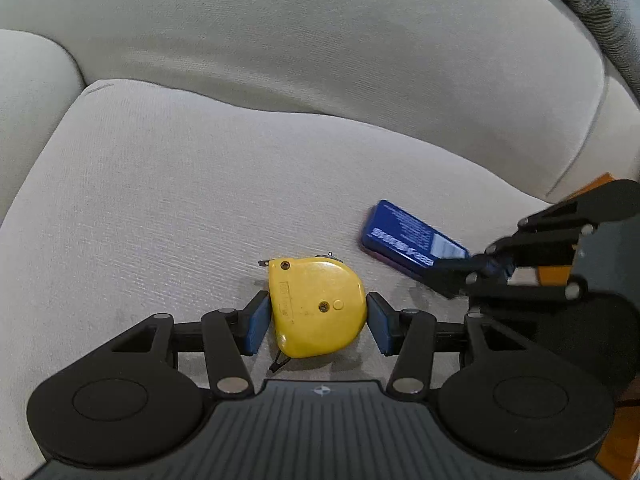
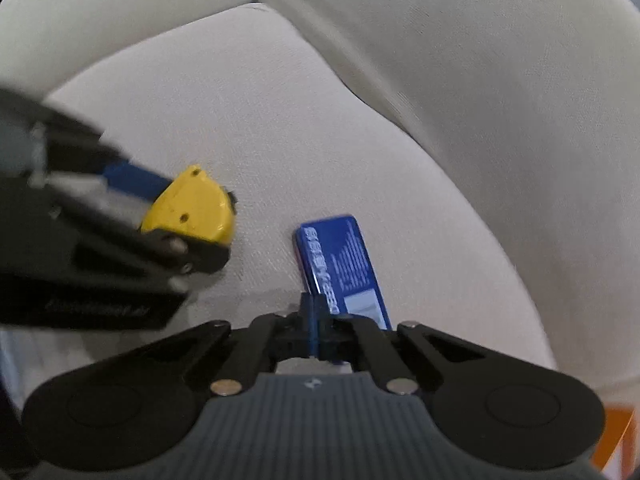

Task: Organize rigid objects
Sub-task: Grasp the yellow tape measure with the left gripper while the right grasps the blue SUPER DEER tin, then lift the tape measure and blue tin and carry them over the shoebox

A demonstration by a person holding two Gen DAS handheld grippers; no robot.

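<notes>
A yellow tape measure (image 1: 316, 308) lies flat on the beige seat cushion (image 1: 192, 200). My left gripper (image 1: 319, 325) has a blue pad pressed on each of its sides; the right wrist view shows that grip (image 2: 176, 220) from the side, on the same tape measure (image 2: 192, 208). To its right lies a blue rectangular box (image 1: 404, 236) with white print. My right gripper (image 2: 317, 314) stands at the near end of the box (image 2: 344, 260) with its pads closed together. Whether they pinch an edge of the box is hidden. The left wrist view shows the right gripper (image 1: 450, 280) over that end.
Both objects rest on a sofa seat, with the back cushion (image 1: 320, 40) rising behind and an armrest cushion (image 1: 28, 92) at the left. Something orange (image 1: 600, 184) shows past the seat's right edge, and again at the lower right corner (image 2: 616, 444).
</notes>
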